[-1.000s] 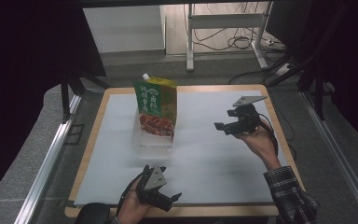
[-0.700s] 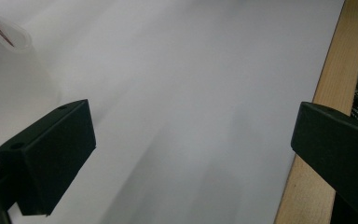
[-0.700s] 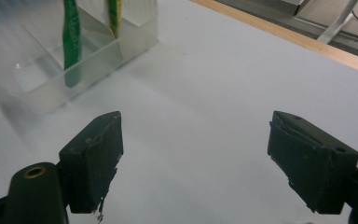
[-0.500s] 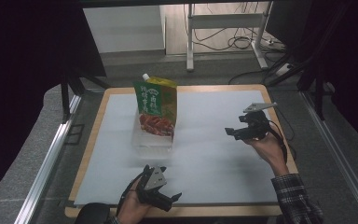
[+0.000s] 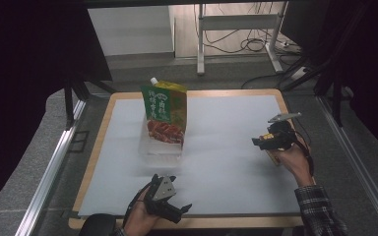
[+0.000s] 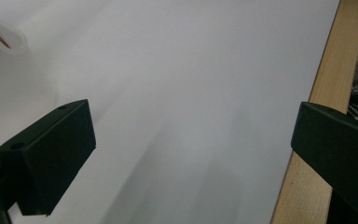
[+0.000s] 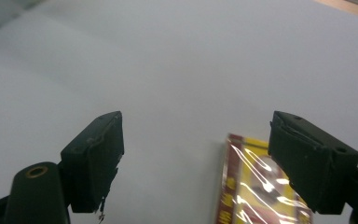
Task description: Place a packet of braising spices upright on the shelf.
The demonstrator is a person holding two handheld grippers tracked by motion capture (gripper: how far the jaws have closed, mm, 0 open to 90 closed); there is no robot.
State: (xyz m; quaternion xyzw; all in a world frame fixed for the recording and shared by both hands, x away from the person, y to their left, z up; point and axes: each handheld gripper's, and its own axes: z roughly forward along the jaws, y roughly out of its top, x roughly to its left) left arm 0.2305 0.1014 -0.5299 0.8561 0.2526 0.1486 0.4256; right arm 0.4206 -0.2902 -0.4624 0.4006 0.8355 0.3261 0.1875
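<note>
yellow packet [image 7: 256, 186] lies between open right tongs [image 7: 214, 163].

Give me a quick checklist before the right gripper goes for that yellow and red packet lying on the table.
1. Right gripper jaws open: ok, they stand wide with nothing between them.
2. Yellow and red packet in line with the jaws: not ok, it lies flat toward the right jaw, off centre.
3. Packet free of other things: ok, bare white table sheet around the part in view.
4. Left gripper out of the way: ok, open at the near edge, far from the packet.
5. Green pouch clear of the path: ok, it stands upright in a clear container across the table.
6. Packet's full outline: cannot tell, the jaw hides part.
</note>
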